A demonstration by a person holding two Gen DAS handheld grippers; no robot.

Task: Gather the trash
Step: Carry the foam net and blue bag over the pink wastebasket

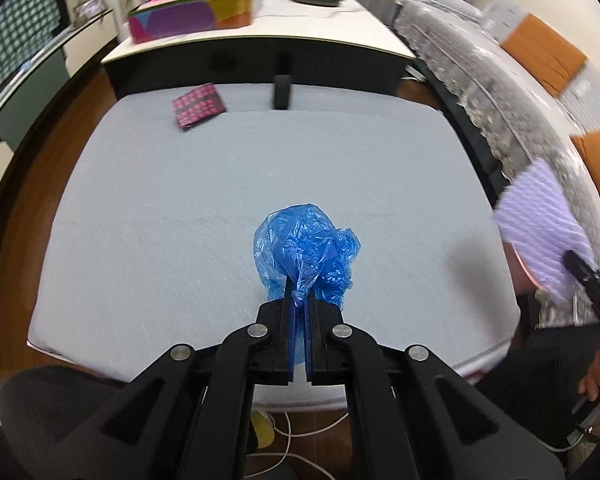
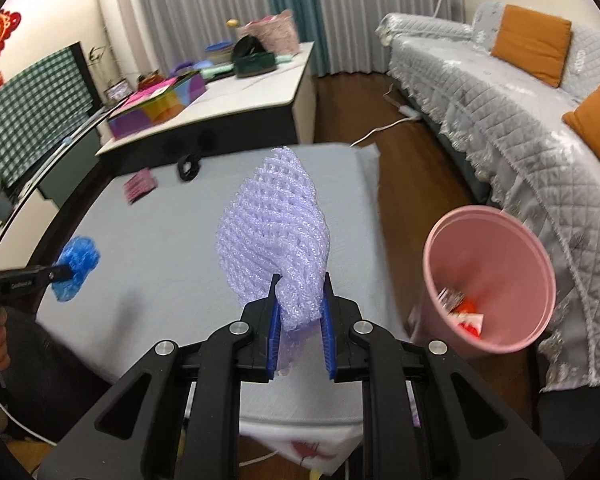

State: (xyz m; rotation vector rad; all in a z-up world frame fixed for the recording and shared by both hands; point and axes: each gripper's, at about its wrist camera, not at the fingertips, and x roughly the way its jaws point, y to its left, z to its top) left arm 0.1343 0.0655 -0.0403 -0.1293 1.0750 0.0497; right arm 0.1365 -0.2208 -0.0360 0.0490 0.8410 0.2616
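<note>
My left gripper is shut on a crumpled blue plastic bag, which hangs above the grey-covered table. In the right wrist view the blue plastic bag shows at the far left, at the left gripper's tip. My right gripper is shut on a pale purple foam net, lifted over the table. The foam net also shows blurred at the right edge of the left wrist view. A pink bin stands on the floor to the right of the table, with red and white wrappers inside.
A pink-and-black packet and a black ring-shaped object lie at the table's far edge. Behind it stands a white desk with colourful boxes. A quilted grey sofa with orange cushions runs along the right. Cables lie on the wooden floor.
</note>
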